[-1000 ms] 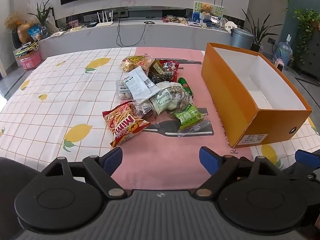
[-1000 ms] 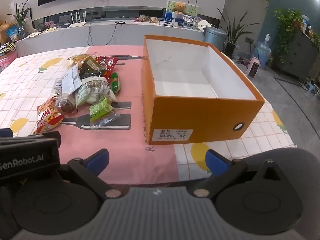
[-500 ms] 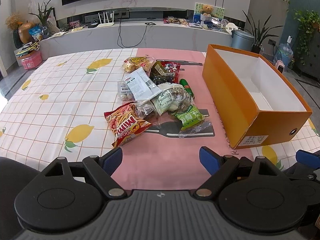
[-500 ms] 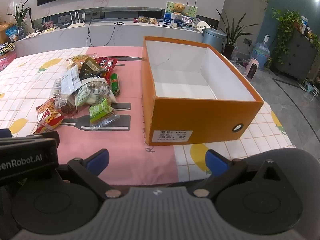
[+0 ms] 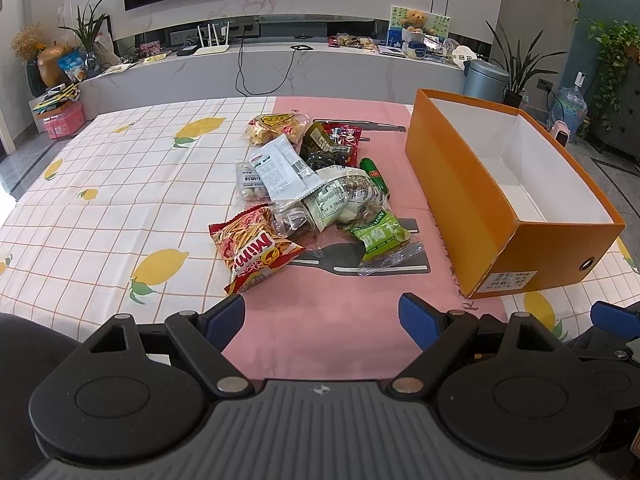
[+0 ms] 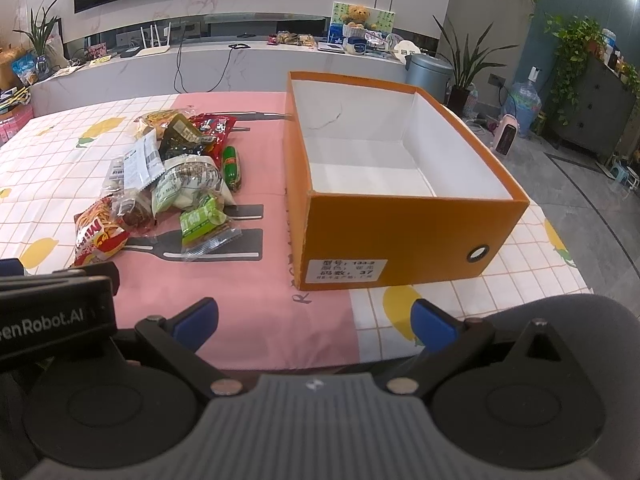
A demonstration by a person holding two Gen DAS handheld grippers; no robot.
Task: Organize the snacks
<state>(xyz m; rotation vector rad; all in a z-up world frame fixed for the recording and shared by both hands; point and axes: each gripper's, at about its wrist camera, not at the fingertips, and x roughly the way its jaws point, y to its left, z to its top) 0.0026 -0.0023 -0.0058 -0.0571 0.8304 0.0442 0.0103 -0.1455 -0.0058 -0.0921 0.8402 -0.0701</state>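
Observation:
A pile of snack packets lies on the pink mat: a red Mimi chips bag (image 5: 256, 254), a green packet (image 5: 380, 236), a white packet (image 5: 280, 168), a green sausage (image 5: 374, 172) and a dark red bag (image 5: 336, 140). An open orange box (image 5: 452, 184) with a white inside stands to the right of the pile; it holds nothing. My left gripper (image 5: 320, 322) is open and empty, near the table's front edge, short of the chips bag. My right gripper (image 6: 316, 320) is open and empty, in front of the box (image 6: 400, 232). The pile also shows in the right wrist view (image 6: 176, 184).
The table carries a lemon-print checked cloth (image 5: 120, 184) and a pink mat (image 5: 340, 320). The left gripper's body (image 6: 52, 312) shows at the left of the right wrist view. Behind the table runs a long counter (image 5: 280, 68) with clutter and a bin (image 5: 484, 80).
Both views have shifted slightly; the grippers have eased a little back and up from the table. Nothing on the table has moved. Both grippers stay open.

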